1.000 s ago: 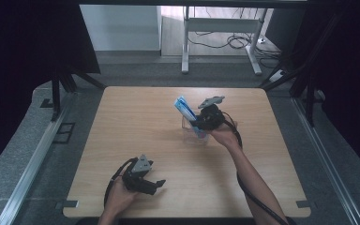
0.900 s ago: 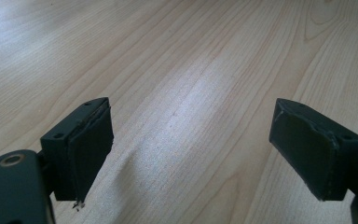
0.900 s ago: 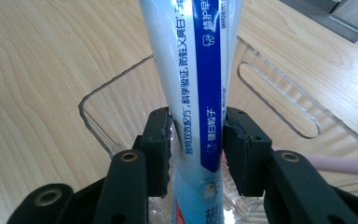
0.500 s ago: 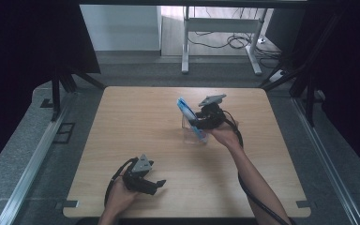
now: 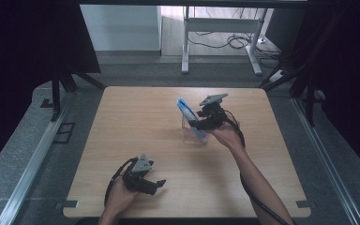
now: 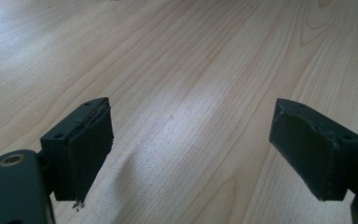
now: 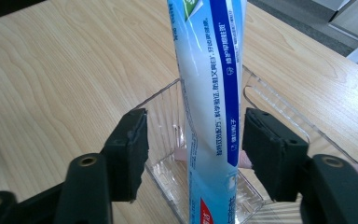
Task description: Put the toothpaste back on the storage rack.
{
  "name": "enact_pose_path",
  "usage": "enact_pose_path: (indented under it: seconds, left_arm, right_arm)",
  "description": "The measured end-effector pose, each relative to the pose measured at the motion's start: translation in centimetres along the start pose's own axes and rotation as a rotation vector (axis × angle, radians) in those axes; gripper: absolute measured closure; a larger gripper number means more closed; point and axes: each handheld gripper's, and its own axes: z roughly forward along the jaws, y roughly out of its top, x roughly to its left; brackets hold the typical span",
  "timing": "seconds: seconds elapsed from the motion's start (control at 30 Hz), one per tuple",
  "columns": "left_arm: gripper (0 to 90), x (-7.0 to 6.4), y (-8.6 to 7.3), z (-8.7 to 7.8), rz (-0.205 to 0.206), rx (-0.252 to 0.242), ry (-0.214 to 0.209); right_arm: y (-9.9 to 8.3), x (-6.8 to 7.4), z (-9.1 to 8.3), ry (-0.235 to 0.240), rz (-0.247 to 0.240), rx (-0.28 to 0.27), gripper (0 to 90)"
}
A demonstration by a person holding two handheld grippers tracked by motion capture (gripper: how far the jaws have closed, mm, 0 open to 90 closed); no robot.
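Note:
A blue and white toothpaste tube [image 5: 186, 114] [image 7: 209, 70] stands tilted in a clear plastic container [image 5: 195, 135] [image 7: 168, 112] near the middle of the wooden table [image 5: 122, 122]. Its lower end rests on the container's floor. My right gripper [image 5: 194, 125] [image 7: 193, 149] is open, with its jaws on either side of the tube. There is a clear gap on the left side, and the right jaw is almost touching. My left gripper [image 5: 158, 184] [image 6: 191, 154] is open low over bare wood at the table's front left, holding nothing.
The container's thin clear walls [image 7: 279, 107] rise around the tube. A cable [image 5: 258, 201] trails along the right forearm to the front edge. Beyond the table's far edge stands a desk frame [image 5: 185, 42] with floor cables.
The right hand and tube have shifted slightly toward the near side, and the tube now stands in the container with the jaws apart around it. The left gripper has not moved.

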Motion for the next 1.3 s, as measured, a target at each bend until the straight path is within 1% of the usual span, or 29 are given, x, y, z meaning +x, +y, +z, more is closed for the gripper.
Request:
enact_pose_path:
  seconds: [0.1,0.2,0.43,0.6,0.63,0.67,0.87,1.17,1.3]
  left_arm:
    - [13.7,0.0,0.0,0.0,0.0,0.0,0.0]
    - [13.7,0.0,0.0,0.0,0.001,0.002,0.001]
    - [13.6,0.1,0.0,-0.1,-0.006,-0.009,-0.002]
    - [13.5,0.2,0.0,-0.1,-0.017,-0.013,-0.006]
    - [13.4,0.2,-0.1,-0.1,-0.02,-0.016,-0.008]
    - [13.4,0.2,-0.1,-0.1,-0.031,-0.026,-0.009]
    - [13.3,0.3,-0.1,-0.1,-0.042,-0.03,-0.007]
    - [13.2,0.4,-0.1,-0.1,-0.056,-0.04,-0.011]
    - [13.2,0.4,-0.2,-0.1,-0.056,-0.038,-0.01]
  right_arm:
    - [0.0,0.0,-0.2,0.006,0.004,-0.003,32.9]
    - [-0.1,0.1,-0.4,0.003,-0.009,-0.005,26.3]
    - [-0.4,0.4,-0.4,-0.008,-0.027,0.018,14.1]
    - [-0.7,0.5,-0.8,-0.006,-0.032,0.018,11.4]
    - [-0.8,0.5,-0.9,-0.002,-0.027,0.018,10.0]
    - [-0.9,0.5,-0.9,-0.001,-0.026,0.021,8.5]
    - [-1.3,0.7,-1.2,0.002,-0.029,0.038,3.1]
    - [-1.9,1.2,-1.9,-0.003,-0.044,0.035,2.3]
    - [-2.1,1.5,-2.3,-0.004,-0.053,0.033,2.4]
